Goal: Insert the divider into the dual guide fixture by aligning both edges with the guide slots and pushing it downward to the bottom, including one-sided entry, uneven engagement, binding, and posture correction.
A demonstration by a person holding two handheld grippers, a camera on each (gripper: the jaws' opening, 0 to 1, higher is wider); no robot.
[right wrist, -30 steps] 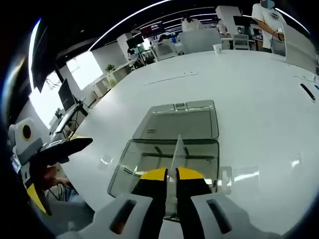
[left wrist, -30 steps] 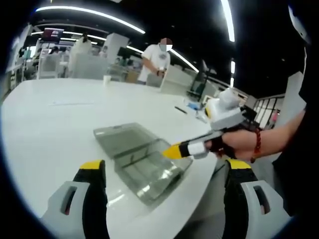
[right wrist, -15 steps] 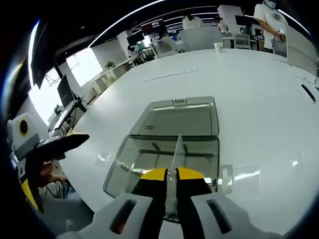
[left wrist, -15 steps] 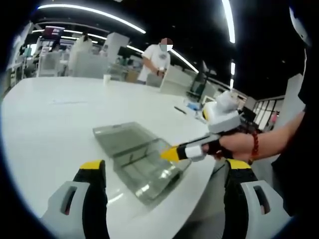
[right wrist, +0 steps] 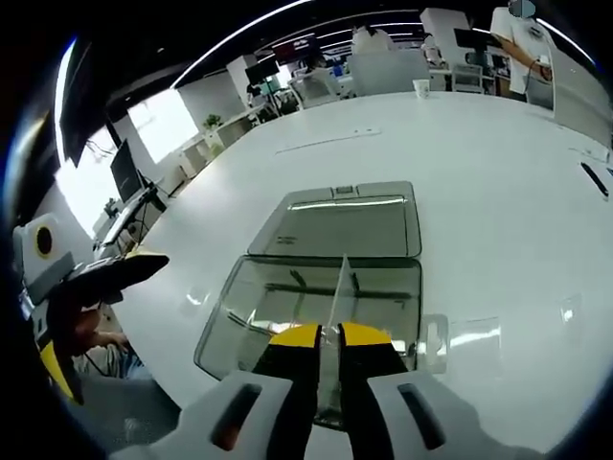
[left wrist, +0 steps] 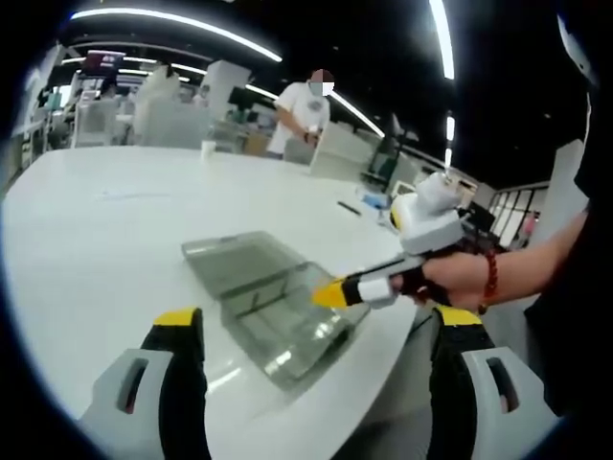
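The fixture is a clear plastic box [right wrist: 287, 316] with thin guide ribs inside, lying near the table's front edge with its lid [right wrist: 350, 222] folded flat behind it. My right gripper [right wrist: 330, 335] is shut on the clear divider [right wrist: 340, 287], which stands edge-on over the middle of the box. In the left gripper view, the right gripper [left wrist: 330, 292] reaches over the box [left wrist: 268, 297] from the right. My left gripper [left wrist: 318, 321] is wide open with nothing between its jaws, held back from the box. It also appears at the left edge of the right gripper view [right wrist: 101, 316].
The white table [left wrist: 96, 220] curves away, its near edge just past the box. A paper cup [right wrist: 418, 92] and a dark pen-like item [right wrist: 594, 179] sit far off. A small clear piece [right wrist: 431, 340] lies right of the box. A person [left wrist: 302, 110] stands beyond the table.
Only a slight drift of the right gripper view; the divider stays pinched over the box and the left gripper stays open.
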